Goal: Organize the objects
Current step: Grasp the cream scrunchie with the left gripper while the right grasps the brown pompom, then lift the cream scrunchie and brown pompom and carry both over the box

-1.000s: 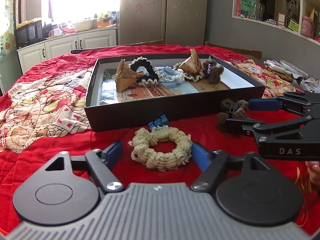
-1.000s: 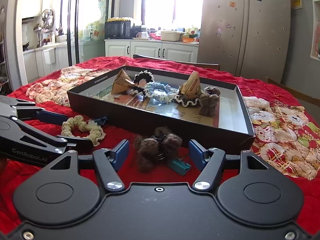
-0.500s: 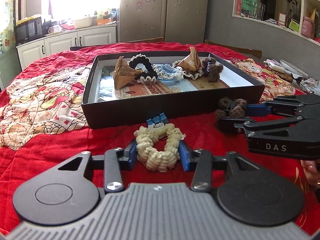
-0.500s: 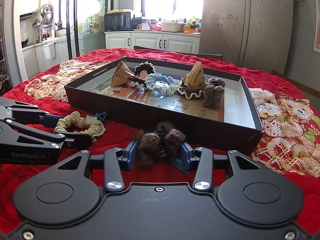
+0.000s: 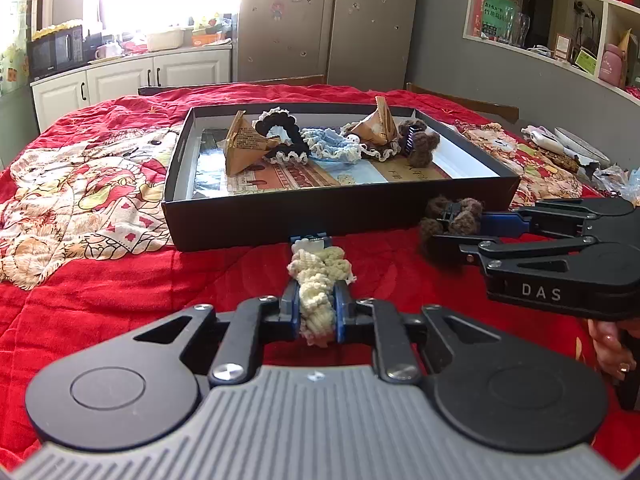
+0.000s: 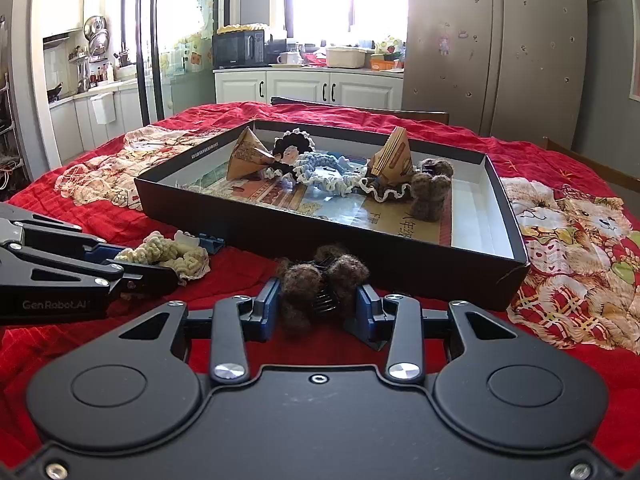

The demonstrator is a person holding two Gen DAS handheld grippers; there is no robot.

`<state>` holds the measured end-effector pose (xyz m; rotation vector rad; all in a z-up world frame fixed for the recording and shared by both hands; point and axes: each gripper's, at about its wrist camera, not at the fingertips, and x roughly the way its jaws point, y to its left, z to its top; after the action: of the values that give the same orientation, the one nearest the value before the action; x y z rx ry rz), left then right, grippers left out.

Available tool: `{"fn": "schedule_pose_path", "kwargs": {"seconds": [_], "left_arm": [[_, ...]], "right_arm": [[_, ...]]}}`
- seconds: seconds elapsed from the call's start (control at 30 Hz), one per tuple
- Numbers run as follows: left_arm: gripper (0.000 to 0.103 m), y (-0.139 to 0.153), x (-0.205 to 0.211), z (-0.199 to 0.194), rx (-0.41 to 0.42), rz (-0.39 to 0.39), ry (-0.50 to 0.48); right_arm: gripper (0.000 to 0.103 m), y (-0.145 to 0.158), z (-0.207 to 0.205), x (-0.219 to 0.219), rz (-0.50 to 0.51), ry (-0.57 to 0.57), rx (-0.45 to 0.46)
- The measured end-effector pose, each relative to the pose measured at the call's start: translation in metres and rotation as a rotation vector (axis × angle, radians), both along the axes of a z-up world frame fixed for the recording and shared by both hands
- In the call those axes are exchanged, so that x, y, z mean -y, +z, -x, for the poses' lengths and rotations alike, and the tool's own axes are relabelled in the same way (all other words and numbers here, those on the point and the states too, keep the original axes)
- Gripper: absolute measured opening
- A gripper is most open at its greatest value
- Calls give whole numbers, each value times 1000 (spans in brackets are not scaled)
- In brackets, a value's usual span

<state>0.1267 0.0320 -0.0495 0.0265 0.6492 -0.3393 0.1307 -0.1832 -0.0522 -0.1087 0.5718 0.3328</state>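
Before the box, both jaws just closed, squeezing cream scrunchie, brown clip

The left gripper was built of black linkages with silver screws on a grey ribbed housing, and blue pads lined its fingers. The right gripper was all black and was lettered "DAS". A ring was worn on the right hand.
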Motion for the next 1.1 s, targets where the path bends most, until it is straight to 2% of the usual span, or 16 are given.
{"fn": "schedule_pose_path", "kwargs": {"seconds": [0.47, 0.67, 1.1], "left_arm": [[18, 14, 3, 17, 28, 20, -47], [18, 25, 4, 25, 34, 62, -78], [18, 38, 1, 30, 56, 104, -76]], "right_arm": [[37, 4, 9, 4, -24, 7, 30], [37, 6, 12, 6, -35, 8, 39], [37, 15, 22, 11, -69, 7, 75]]}}
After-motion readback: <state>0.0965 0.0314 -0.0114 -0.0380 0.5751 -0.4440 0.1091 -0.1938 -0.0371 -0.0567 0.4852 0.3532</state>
